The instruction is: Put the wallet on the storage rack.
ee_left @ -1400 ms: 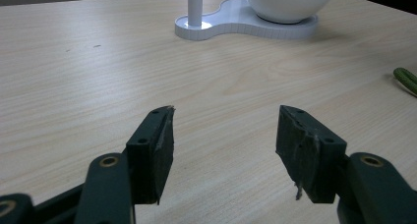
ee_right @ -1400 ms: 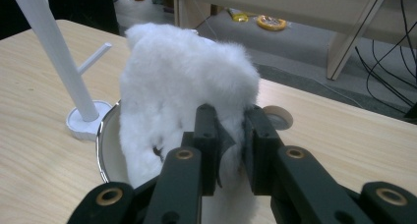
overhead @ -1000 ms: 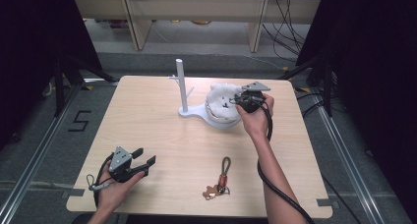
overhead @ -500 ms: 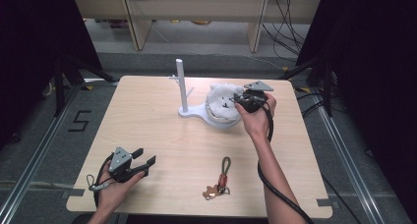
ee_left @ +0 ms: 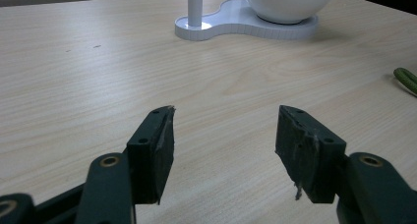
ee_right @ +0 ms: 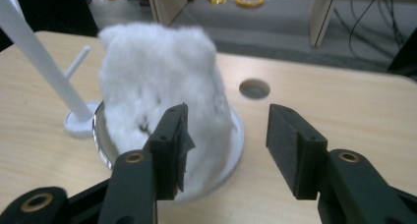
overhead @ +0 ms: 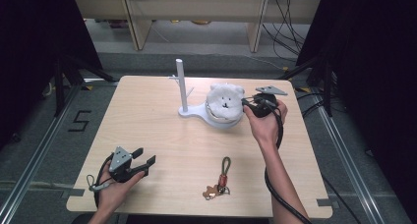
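Tabletop of pale wood laminate (overhead: 147, 130), smooth and bare around the work: little grip there for anything shoved sideways. On its far middle, white plastic stand with a tall upright post and a round bowl (overhead: 189, 113), light-looking and likely to skid or tip under a careless push, the thin post ready to snag a jaw or a cable. Seated in that bowl, fluffy white plush toy with a small stitched face (overhead: 224, 100), upright and tall above the rim, soft enough to squash or slip out of a shallow pinch on fur alone. Right gripper (ee_right: 228, 121) spread wide at the toy's right flank, one jaw up against the fur, the other out over bare wood, holding nothing; probably too far off-centre for a sound bite, and apt to catch the rim on closing and drag the whole stand. Left gripper (overhead: 146, 157) likewise parted and empty, low at the near left corner, well apart from the stand and no help in steadying it. Near the front edge, green-looped keyring with a small brown charm (overhead: 220, 180), close to the right forearm and easily swept off by arm or cable.
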